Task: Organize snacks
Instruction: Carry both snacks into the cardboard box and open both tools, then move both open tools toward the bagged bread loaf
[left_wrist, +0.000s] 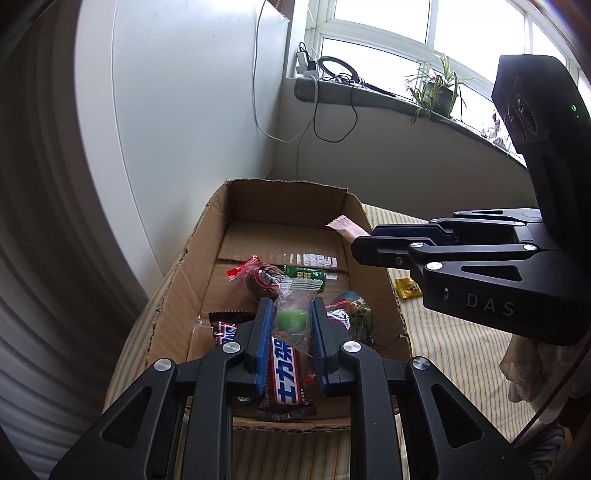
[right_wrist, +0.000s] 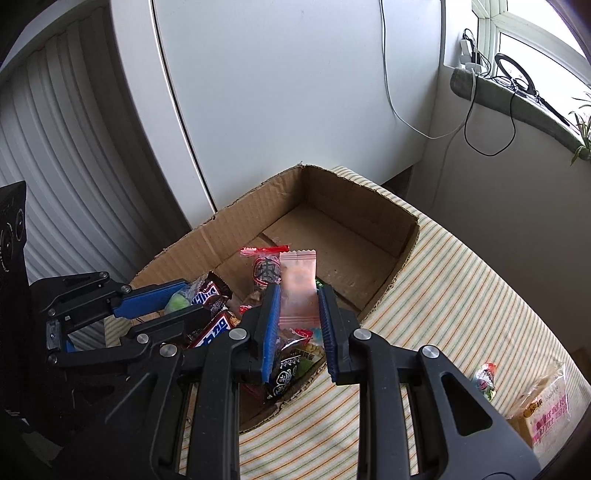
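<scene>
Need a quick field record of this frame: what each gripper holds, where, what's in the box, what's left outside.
left gripper: shut on green candy, over the cardboard box
right gripper: shut on pink packet, over the box
box contents: chocolate bars, red-wrapped candy, green packet, near end only
box far end: bare cardboard
outside box: yellow candy, small colourful candy, pink-labelled bag, all on striped cloth
</scene>
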